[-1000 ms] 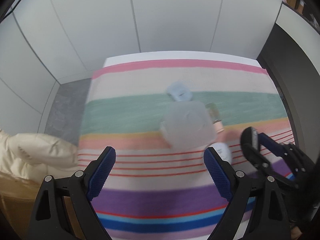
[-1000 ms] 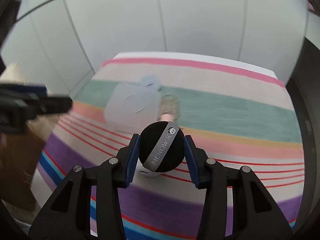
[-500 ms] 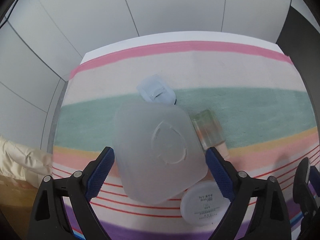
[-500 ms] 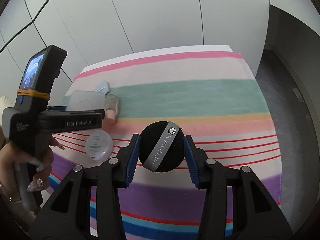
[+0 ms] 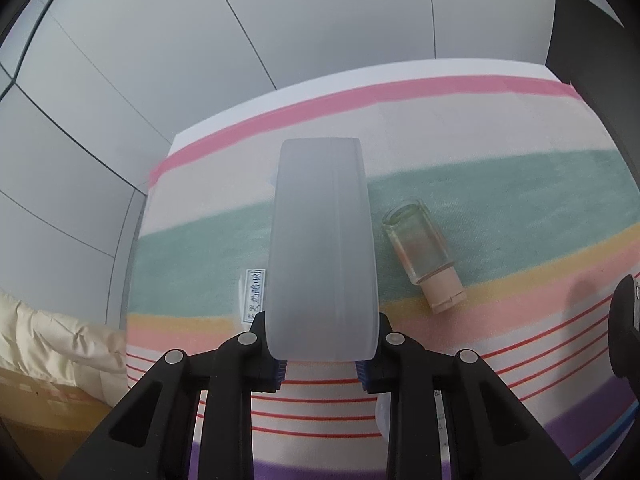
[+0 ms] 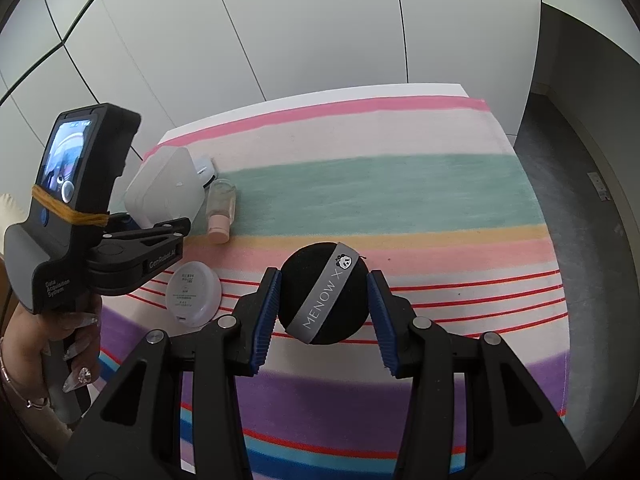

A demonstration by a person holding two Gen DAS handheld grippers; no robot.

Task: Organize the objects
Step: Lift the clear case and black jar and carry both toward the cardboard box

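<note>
The left tongs have just been closing and now pinch the frosted box by its near edge; the right tongs grip the black sponge; lifted, the box may pivot and slip from so shallow a hold, striking the bottle just right of it.

The left tool points steeply downward, its jaws having just been closing — the blue pads now press on either side of a frosted case, which stands up on edge between them. In the right wrist view a hand with long decorated nails and a thin bracelet wraps the left tool's grip. The right tool also tilts down, its ribbed blue pads clamped on the sides of a black puff — held clear above the counter.
</note>
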